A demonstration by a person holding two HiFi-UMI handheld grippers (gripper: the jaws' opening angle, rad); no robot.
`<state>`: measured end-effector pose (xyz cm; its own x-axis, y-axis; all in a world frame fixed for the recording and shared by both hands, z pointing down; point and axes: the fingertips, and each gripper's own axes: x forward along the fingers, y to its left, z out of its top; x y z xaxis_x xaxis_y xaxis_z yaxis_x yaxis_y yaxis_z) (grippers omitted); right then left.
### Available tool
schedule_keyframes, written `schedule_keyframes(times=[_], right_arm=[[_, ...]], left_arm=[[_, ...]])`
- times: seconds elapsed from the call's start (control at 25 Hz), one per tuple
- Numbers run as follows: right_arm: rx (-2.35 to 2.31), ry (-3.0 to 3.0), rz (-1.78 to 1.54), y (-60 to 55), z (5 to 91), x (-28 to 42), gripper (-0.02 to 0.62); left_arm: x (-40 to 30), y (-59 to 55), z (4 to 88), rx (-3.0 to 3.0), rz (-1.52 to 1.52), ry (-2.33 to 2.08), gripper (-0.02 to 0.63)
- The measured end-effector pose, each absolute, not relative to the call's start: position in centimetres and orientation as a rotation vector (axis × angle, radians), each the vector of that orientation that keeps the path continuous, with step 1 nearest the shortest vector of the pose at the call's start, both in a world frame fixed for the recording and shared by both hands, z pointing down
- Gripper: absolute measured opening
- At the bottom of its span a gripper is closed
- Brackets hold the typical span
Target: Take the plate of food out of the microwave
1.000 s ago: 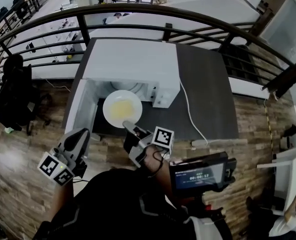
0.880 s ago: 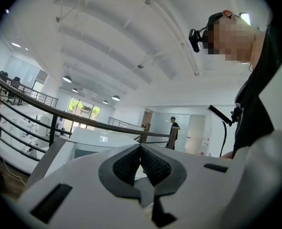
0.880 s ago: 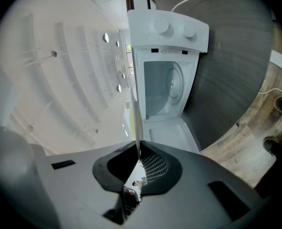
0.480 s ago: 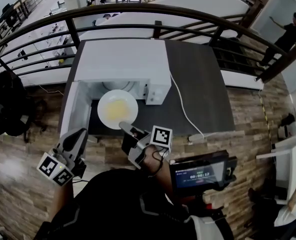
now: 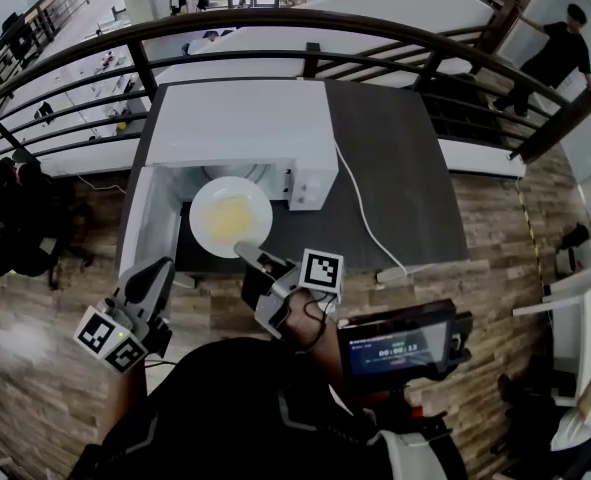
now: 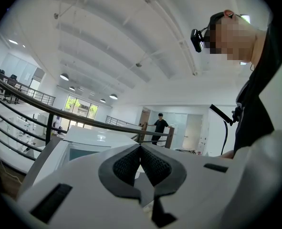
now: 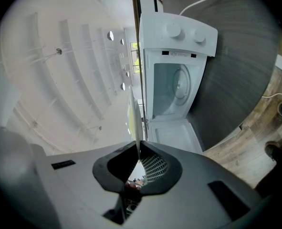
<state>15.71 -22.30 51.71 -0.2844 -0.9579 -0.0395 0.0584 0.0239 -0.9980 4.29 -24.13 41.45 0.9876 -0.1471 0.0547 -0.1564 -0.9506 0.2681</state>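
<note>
A white plate [image 5: 231,216] with yellow food hangs level just in front of the white microwave's [image 5: 245,128] open cavity, above the dark table's front part. My right gripper [image 5: 246,252] is shut on the plate's near rim. In the right gripper view, which is rolled on its side, the plate [image 7: 133,120] shows edge-on as a thin line running into the right gripper [image 7: 137,151], with the open microwave [image 7: 178,82] beyond. My left gripper [image 5: 159,270] waits lower left, off the table, holding nothing. Its pads [image 6: 131,162] meet in the left gripper view.
The microwave door [image 5: 151,223] stands open to the left. A white cable [image 5: 367,223] trails over the dark table [image 5: 405,168]. A curved railing [image 5: 275,18] runs behind. A person [image 5: 557,56] stands at the back right. A screen device [image 5: 400,348] hangs at my chest.
The head camera has shifted a little, and a person has stepped into view at the back right. The plate and both grippers hold about the same place.
</note>
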Motion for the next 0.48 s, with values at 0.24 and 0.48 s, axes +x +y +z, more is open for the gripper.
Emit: schedule_keyframes(times=[0.24,0.48], right_arm=[[-0.982,1.391,-1.423,-22.18,51.44,15.82,0.015],[-0.987,1.392,-1.415,-22.26,51.48,15.82,0.015]], left_arm=[[4.48,-23.99,41.51,2.853,0.053,-0.23,0.003],[4.34,-24.01,41.55,2.851,0.048,-0.231,0.003]])
